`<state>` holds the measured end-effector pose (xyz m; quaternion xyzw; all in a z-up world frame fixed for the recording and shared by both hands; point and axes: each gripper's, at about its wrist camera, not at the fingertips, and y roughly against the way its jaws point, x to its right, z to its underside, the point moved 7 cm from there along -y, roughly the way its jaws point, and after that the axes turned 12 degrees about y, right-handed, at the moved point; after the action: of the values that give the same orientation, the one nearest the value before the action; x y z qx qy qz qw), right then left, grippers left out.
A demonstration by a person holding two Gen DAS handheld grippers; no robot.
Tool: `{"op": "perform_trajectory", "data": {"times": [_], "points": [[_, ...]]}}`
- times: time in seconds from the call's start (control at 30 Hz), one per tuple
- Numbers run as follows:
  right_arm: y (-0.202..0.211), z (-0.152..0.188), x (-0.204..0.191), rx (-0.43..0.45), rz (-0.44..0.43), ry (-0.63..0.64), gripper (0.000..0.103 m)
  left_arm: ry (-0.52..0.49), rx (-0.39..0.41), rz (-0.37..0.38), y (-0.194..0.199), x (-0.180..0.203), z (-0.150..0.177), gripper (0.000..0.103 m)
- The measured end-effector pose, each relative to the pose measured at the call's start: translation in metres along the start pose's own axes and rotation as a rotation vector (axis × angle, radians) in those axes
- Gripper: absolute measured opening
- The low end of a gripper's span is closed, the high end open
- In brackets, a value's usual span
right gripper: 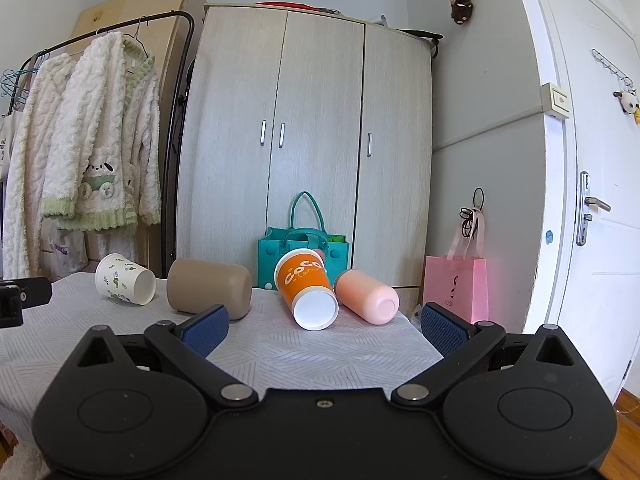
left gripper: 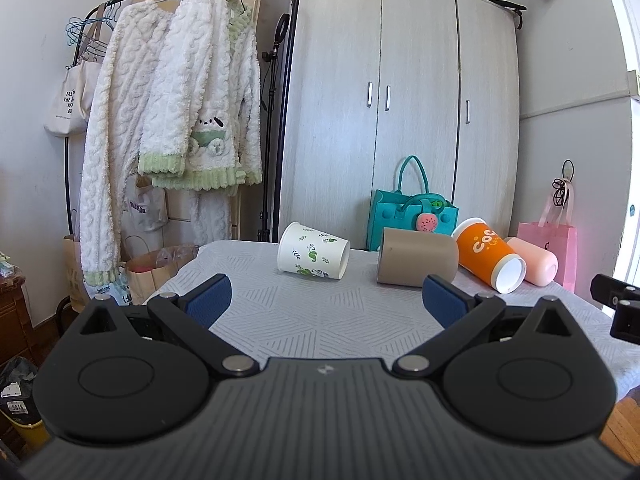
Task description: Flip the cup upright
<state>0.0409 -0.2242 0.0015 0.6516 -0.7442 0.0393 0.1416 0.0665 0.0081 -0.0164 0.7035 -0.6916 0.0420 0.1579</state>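
Four cups are lying on their sides in a row across the far part of the counter (left gripper: 320,320): a white paper cup with green leaves (left gripper: 314,257), a taupe cup (left gripper: 416,258), an orange paper cup (right gripper: 306,292) and a pink cup (right gripper: 366,296). None is standing upright yet.

Both tongs are gaping wide and gripping nothing. The left tongs (left gripper: 326,300) are hovering short of the row, with the leaf-printed cup sitting at about 12 o'clock, just left of the centre line, and the taupe cup at about 1 o'clock, partly hidden behind the right blue pad (left gripper: 444,300). The right tongs (right gripper: 324,326) are facing the orange cup at 12 o'clock, near but apart, its white end pointing toward them; the pink cup is leaning against it at about 1 o'clock.

To do the reach well, I judge each pair should be closing across a cup's round wall near mid-body, gently, since paper is likely crushing easily, then rotating until the open mouth is facing up. Touching neighbours may be rolling away.
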Motion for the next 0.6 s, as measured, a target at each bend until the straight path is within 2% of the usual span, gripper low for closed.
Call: {"op": "perform_trajectory", "data": {"times": [0.6], "points": [[-0.002, -0.0001, -0.0009, -0.012, 0.0, 0.006, 0.103, -0.002, -0.001, 0.0, -0.0001, -0.0001, 0.0012, 0.103]]}}
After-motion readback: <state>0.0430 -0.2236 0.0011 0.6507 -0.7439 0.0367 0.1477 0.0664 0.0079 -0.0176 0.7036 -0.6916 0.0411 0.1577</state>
